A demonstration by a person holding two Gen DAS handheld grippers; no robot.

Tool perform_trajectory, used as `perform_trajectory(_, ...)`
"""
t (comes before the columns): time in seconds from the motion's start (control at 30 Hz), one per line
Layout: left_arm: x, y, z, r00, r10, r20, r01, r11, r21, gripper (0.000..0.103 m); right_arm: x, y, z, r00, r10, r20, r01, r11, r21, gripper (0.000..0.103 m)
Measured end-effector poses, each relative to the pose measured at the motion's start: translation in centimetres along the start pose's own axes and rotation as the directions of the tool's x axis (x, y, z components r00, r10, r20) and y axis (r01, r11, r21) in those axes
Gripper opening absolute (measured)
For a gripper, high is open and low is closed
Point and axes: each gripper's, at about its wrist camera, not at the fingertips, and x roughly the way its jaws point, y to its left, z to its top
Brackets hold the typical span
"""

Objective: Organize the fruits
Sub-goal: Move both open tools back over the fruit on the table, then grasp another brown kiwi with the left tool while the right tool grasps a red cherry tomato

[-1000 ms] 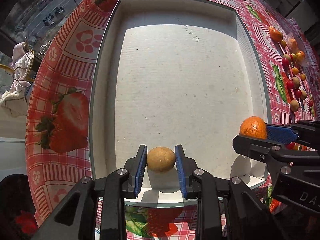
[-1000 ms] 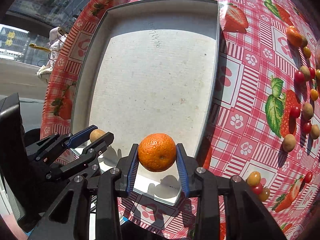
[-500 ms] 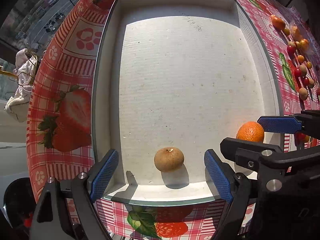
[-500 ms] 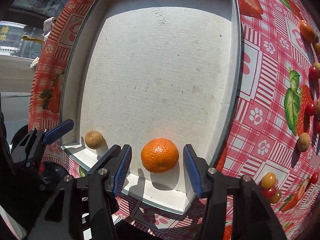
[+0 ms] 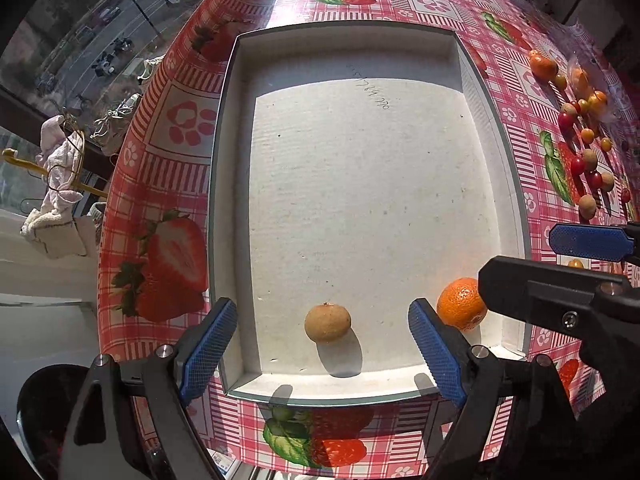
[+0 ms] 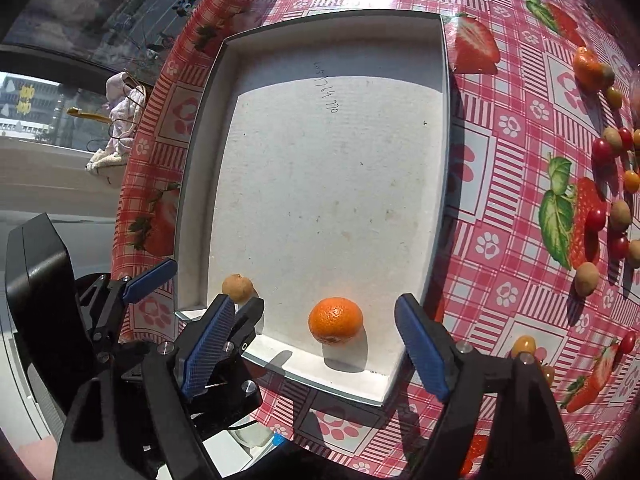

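Observation:
A shallow white box [image 5: 236, 200] [image 6: 192, 200] lies on the strawberry tablecloth. A brown round fruit [image 5: 328, 322] [image 6: 237, 288] rests on its floor near the front edge. An orange mandarin [image 5: 461, 309] [image 6: 335, 320] rests near the front right corner. My left gripper [image 5: 322, 350] is open, its blue pads either side of and just behind the brown fruit, not touching it. My right gripper [image 6: 316, 350] is open around the mandarin, not touching it. The right gripper also shows in the left wrist view [image 5: 568, 276].
Several small loose fruits lie on the cloth right of the box: red cherry tomatoes [image 6: 596, 218], brown fruits [image 6: 586, 278], yellow ones [image 6: 524, 346] and another mandarin [image 6: 586, 66]. The table edge runs just left of the box, with a window and street beyond.
Both grippers opened and let go of their fruits, which now rest on the box floor. Both grippers have pulled back and up from the box.

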Motion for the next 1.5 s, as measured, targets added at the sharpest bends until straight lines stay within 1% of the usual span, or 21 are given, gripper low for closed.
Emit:
perform_trajectory(0.03,-0.2,-0.5,0.1,1.000,-0.002,0.005,0.002,1.000,0.011,0.088,-0.6,-0.4,-0.2,1.000,-0.005,0.013,0.004,1.000,0.009,0.085)
perform_trajectory(0.07,-0.4,-0.7,-0.7,1.000,-0.005,0.011,0.005,1.000,0.023,0.088,-1.2,-1.1,-0.6,1.000,-0.011,0.027,0.010,1.000,0.022,0.085)
perform_trajectory(0.17,-1.0,-2.7,0.2,1.000,-0.016,0.026,0.015,0.998,0.064,0.088,-2.6,-3.7,-1.6,0.998,-0.031,0.057,0.027,0.997,0.076,0.085)
perform_trajectory(0.33,-3.0,-8.0,0.8,0.998,-0.038,0.051,0.029,0.985,0.167,0.088,-4.0,-9.2,-3.9,0.993,-0.102,0.065,0.088,0.978,0.192,0.085)
perform_trajectory(0.4,-3.4,-10.4,1.0,0.997,-0.060,0.057,0.047,0.979,0.200,0.088,-4.4,-12.2,-5.5,0.990,-0.126,0.054,0.108,0.960,0.259,0.085)
perform_trajectory(0.43,-4.1,-10.8,1.8,0.996,-0.068,0.058,0.054,0.975,0.216,0.088,-4.4,-13.6,-6.3,0.989,-0.137,0.047,0.118,0.949,0.293,0.085)
perform_trajectory(0.6,-3.9,-15.3,3.0,0.994,-0.104,0.038,0.089,0.955,0.281,0.088,-4.7,-19.9,-10.3,0.981,-0.196,-0.010,0.179,0.874,0.452,0.085)
perform_trajectory(0.7,-3.1,-18.0,4.0,0.993,-0.121,0.013,0.112,0.946,0.304,0.088,-4.8,-22.7,-11.8,0.978,-0.209,-0.030,0.194,0.838,0.509,0.085)
perform_trajectory(0.8,-2.0,-20.3,4.7,0.991,-0.131,-0.015,0.129,0.941,0.312,0.088,-5.0,-24.8,-12.5,0.976,-0.216,-0.035,0.201,0.820,0.535,0.085)
perform_trajectory(0.87,-1.1,-21.7,5.2,0.991,-0.128,-0.024,0.129,0.939,0.317,0.088,-5.1,-25.8,-12.6,0.974,-0.224,-0.033,0.206,0.817,0.538,0.085)
perform_trajectory(1.0,0.4,-23.8,6.1,0.993,-0.119,-0.025,0.120,0.936,0.331,0.088,-5.4,-27.6,-12.3,0.971,-0.239,-0.022,0.215,0.823,0.525,0.085)
perform_trajectory(1.07,0.9,-24.4,6.5,0.993,-0.116,-0.019,0.116,0.938,0.326,0.088,-5.5,-28.2,-11.9,0.969,-0.245,-0.016,0.218,0.829,0.515,0.085)
perform_trajectory(1.13,1.5,-24.7,7.0,0.994,-0.111,-0.022,0.112,0.943,0.314,0.088,-5.4,-28.9,-11.3,0.964,-0.266,-0.020,0.240,0.831,0.502,0.085)
perform_trajectory(1.2,2.0,-24.8,7.2,0.994,-0.109,-0.027,0.112,0.946,0.304,0.088,-5.4,-29.9,-10.6,0.966,-0.257,-0.009,0.228,0.836,0.500,0.085)
perform_trajectory(1.27,2.4,-25.0,7.3,0.994,-0.102,-0.037,0.108,0.945,0.308,0.076,-5.7,-30.4,-10.0,0.969,-0.246,0.013,0.208,0.846,0.492,0.085)
perform_trajectory(1.3,2.7,-25.2,7.3,0.994,-0.098,-0.048,0.108,0.943,0.313,0.068,-6.0,-30.4,-9.6,0.971,-0.239,0.023,0.199,0.855,0.479,0.085)
perform_trajectory(1.33,2.9,-25.4,7.2,0.995,-0.092,-0.050,0.103,0.943,0.318,0.068,-6.1,-30.7,-9.2,0.971,-0.237,0.027,0.198,0.864,0.462,0.084)
perform_trajectory(1.37,2.8,-25.5,7.1,0.995,-0.092,-0.039,0.100,0.941,0.322,0.068,-6.2,-31.0,-8.7,0.970,-0.243,0.028,0.206,0.872,0.444,0.083)
perform_trajectory(1.43,2.7,-25.8,7.0,0.995,-0.091,-0.037,0.098,0.940,0.326,0.068,-6.2,-30.6,-8.2,0.968,-0.250,0.032,0.214,0.885,0.414,0.073)
perform_trajectory(1.47,2.7,-26.4,7.0,0.995,-0.093,-0.034,0.099,0.940,0.327,0.068,-6.2,-30.5,-8.0,0.966,-0.257,0.032,0.223,0.888,0.402,0.071)
perform_trajectory(1.5,2.7,-26.6,7.0,0.995,-0.096,-0.032,0.101,0.939,0.330,0.064,-6.2,-30.4,-7.9,0.965,-0.261,0.035,0.227,0.891,0.394,0.066)
